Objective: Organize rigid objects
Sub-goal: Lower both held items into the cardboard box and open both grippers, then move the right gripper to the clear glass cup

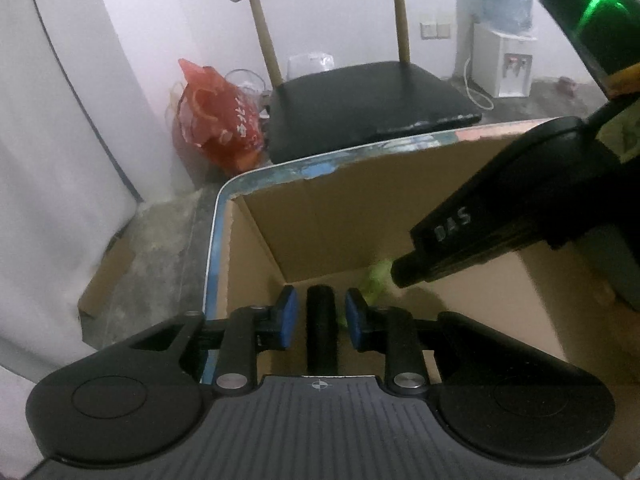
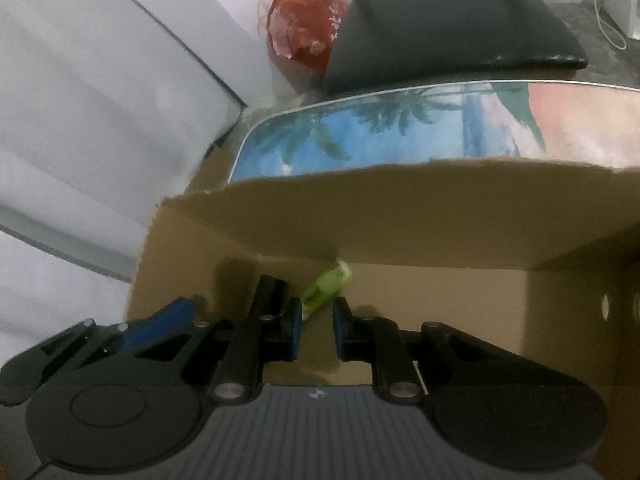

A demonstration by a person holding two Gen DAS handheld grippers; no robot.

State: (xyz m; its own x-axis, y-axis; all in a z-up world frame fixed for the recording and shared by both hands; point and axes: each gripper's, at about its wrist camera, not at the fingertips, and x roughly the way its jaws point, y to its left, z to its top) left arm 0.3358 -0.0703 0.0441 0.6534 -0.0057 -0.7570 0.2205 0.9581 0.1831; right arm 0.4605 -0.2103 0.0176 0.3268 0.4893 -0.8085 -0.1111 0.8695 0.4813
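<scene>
Black cylinder: the black cylinder [image 1: 320, 332] stands between the blue pads [image 1: 287, 316] of the left gripper [image 1: 322, 312], down inside the cardboard box [image 1: 320, 208] near its left wall.
Left fingers: narrow, with a thin gap showing on each side of the cylinder, so the pads do not seem to be pressing on it.
Green object: a small green object [image 2: 326, 288] lies on the box floor against the far wall, just beyond the right gripper's tips; blur hides what it is.
Right fingers: the right gripper [image 2: 318, 328] is nearly closed, with 1 slim empty gap between its pads and nothing held.
Both tools: the 2 grippers point down into the same box, close beside each other.
Box: open-topped, sitting on a table [image 2: 360, 132] printed with palm trees and sky.
Room: a chair [image 1: 360, 92] with a dark seat stands behind the table, a red bag [image 1: 216, 120] on the floor beside it, and a water dispenser [image 1: 504, 64] at the far wall.
Step in hand: my reading is that items are being dropped into the box, with the cylinder at the point of release.
Next move: the left tool likely needs to lift straight out without knocking the cylinder or clipping the right tool, then go for another item.
</scene>
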